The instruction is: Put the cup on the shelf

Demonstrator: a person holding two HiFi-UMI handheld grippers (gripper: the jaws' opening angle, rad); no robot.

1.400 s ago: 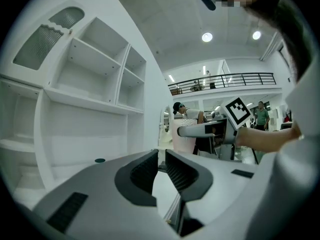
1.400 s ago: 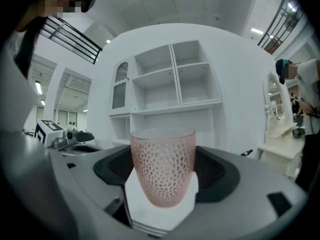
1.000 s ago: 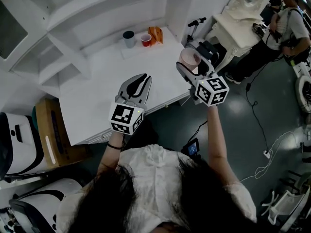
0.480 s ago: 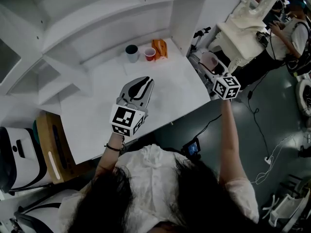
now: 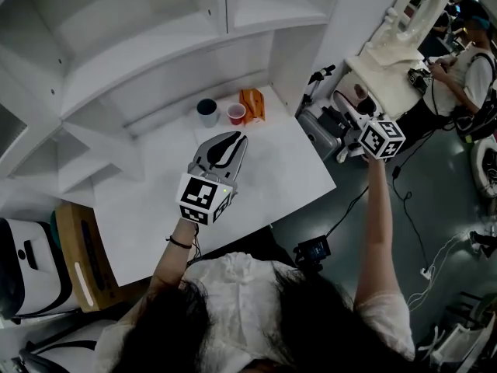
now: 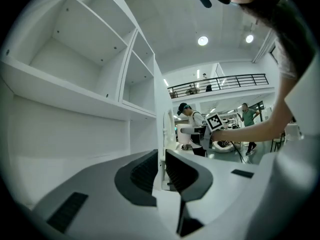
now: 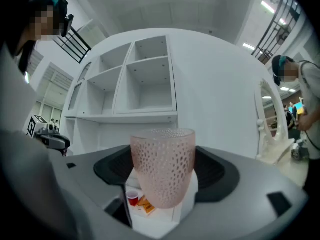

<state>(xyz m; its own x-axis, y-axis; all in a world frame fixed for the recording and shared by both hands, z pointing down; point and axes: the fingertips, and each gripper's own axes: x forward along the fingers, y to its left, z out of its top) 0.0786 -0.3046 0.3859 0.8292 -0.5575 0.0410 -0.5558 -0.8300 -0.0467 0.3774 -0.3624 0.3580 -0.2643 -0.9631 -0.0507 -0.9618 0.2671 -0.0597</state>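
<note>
A pink dimpled glass cup (image 7: 163, 166) stands upright between the jaws of my right gripper (image 7: 162, 173), which is shut on it. In the head view that right gripper (image 5: 353, 109) is held out at the right, beyond the table's right edge, with the cup (image 5: 359, 94) barely showing. The white shelf unit (image 7: 145, 84) with its bare compartments rises ahead of it; in the head view the shelf unit (image 5: 155, 45) fills the top left. My left gripper (image 5: 221, 148) hovers over the white table (image 5: 272, 169), jaws together and holding nothing, as the left gripper (image 6: 161, 171) also shows in its own view.
At the table's back stand a dark cup (image 5: 206, 111), a small red cup (image 5: 235, 113) and an orange packet (image 5: 251, 103). A white ornate stand (image 5: 392, 49) and a person (image 5: 470, 61) are at the right. A cardboard box (image 5: 78, 247) sits at the left; cables lie on the floor.
My right gripper has carried the cup rightward and farther out, past the table's right edge. The left gripper has stayed over the table.
</note>
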